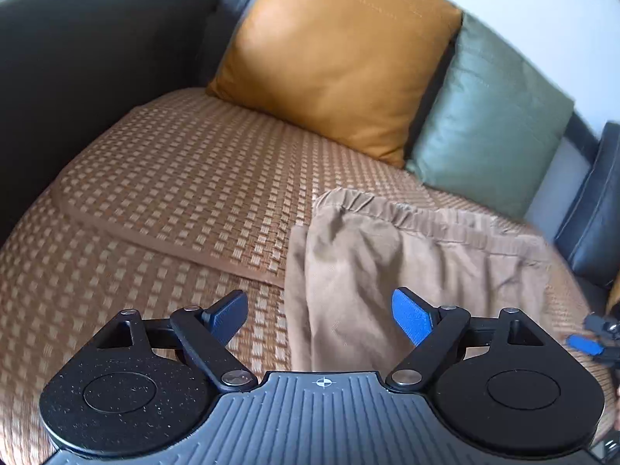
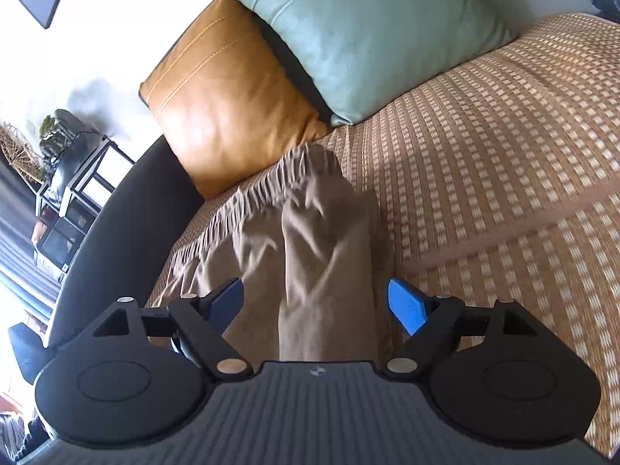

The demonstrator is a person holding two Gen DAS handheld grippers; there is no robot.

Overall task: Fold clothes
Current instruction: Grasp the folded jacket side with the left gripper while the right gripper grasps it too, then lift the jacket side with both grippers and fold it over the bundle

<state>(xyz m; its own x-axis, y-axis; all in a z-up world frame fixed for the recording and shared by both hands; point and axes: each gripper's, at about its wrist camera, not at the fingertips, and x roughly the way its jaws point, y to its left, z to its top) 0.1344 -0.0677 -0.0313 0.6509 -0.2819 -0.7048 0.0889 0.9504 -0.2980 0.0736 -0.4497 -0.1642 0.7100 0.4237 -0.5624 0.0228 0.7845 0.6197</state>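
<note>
Sofa [image 1: 162,178] with woven mat, orange cushion [image 1: 333,58] at 12, green cushion [image 1: 488,116] at 1. Tan trousers [image 1: 407,263] lying on mat at my 3, elastic waistband [image 1: 407,213] far side, one part doubled over lengthwise. Mid-fold or redo, can't call it. Left claw [image 1: 321,319] spread, holding nothing; right claw [image 2: 316,302] spread, straddling folded strip, not pinching. I'd guess next grip needs clean edge, both layers.

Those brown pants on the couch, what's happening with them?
A person is folding clothes with a gripper tool in each hand. The brown pants lie on the woven mat covering the sofa, in front of an orange cushion and a green cushion. The left gripper and the right gripper are both open above the fabric, gripping nothing.
</note>
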